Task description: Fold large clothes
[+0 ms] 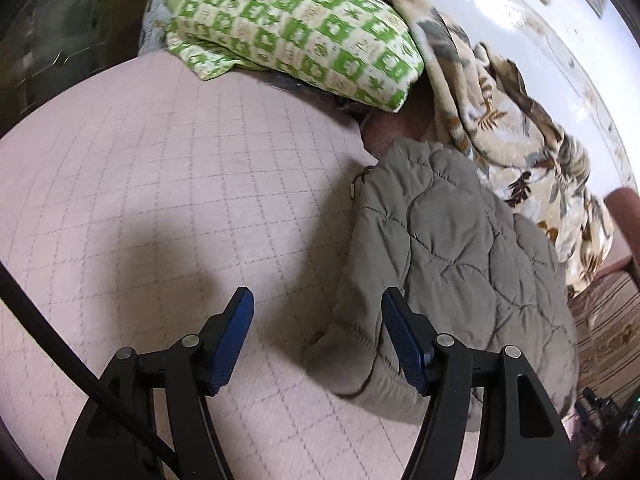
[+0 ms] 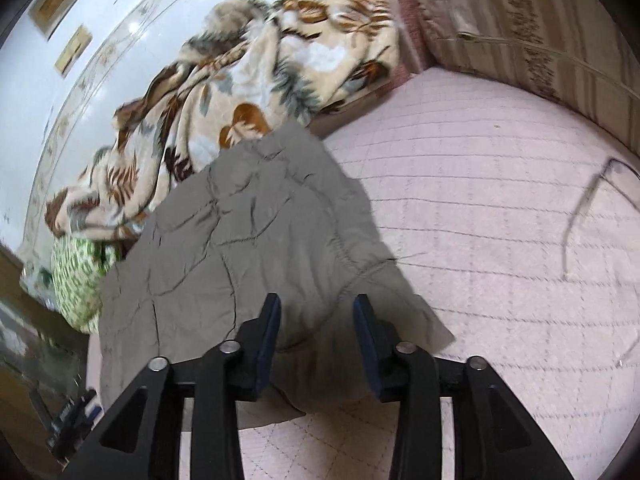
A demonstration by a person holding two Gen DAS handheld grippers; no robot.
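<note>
Both grippers hold nothing: left gripper (image 1: 318, 300) gapes wide beside the folded grey jacket (image 1: 448, 264); right gripper (image 2: 316, 306) hovers parted over its near edge, on the pink bedspread (image 1: 160, 200)

Bed surface: pale pink quilted cover (image 1: 160, 184) with a stitched grid pattern. Rear edge: green-and-cream patterned pillow (image 1: 296, 28) and crumpled leaf-print blanket (image 2: 248, 80), lying against a glossy white wall (image 1: 520, 40). Striped beige upholstery (image 2: 520, 28) borders one side. Two framed items (image 2: 68, 12) hang on the wall.
</note>
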